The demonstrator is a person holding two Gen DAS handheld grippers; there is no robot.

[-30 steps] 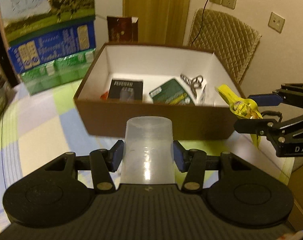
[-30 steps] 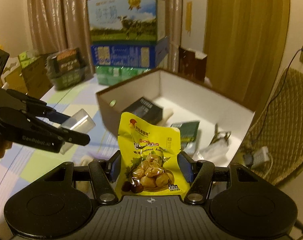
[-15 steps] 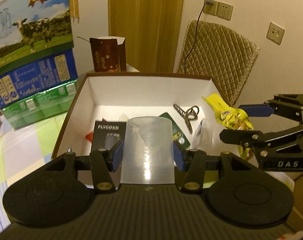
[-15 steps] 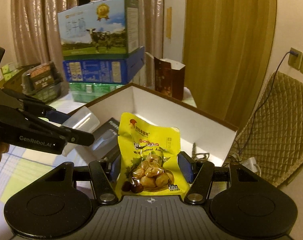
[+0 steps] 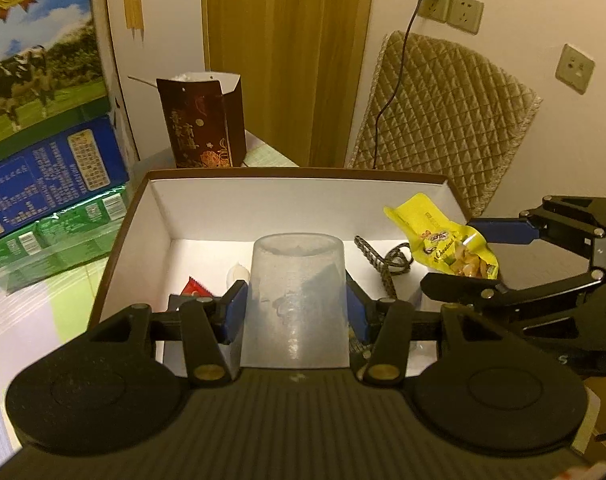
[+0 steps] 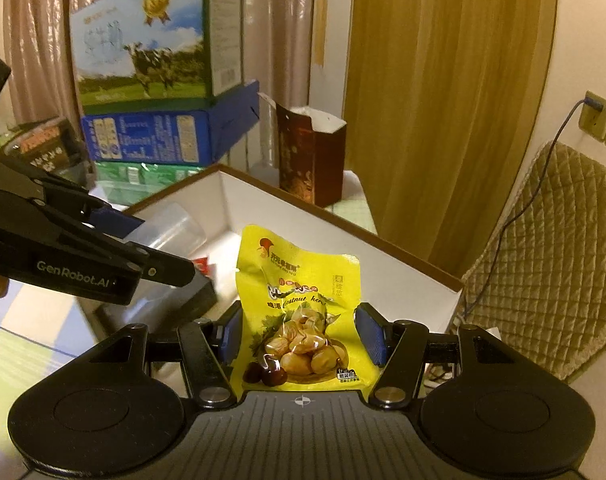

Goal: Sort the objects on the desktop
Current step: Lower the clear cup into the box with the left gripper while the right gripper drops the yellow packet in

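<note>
Above a brown cardboard box (image 5: pixel 123 232) with white inner walls, two items are held ready for sorting: a translucent plastic cup (image 5: pixel 297 300) is clamped mouth-away between the blue pads of the left gripper (image 5: pixel 295 312), while a yellow chestnut snack pouch (image 6: pixel 303 320) is pinched upright in the right gripper (image 6: pixel 301 336). Scissors (image 5: pixel 383 264), a red wrapper (image 5: pixel 195 288) and a dark packet (image 6: pixel 171 304) are seen lying inside the box already. Both loads are judged to be over the opening, close together. A collision between the two grippers could be caused by simultaneous lowering, and the cup, if released from this height, might be bounced or rolled onto the scissors
</note>
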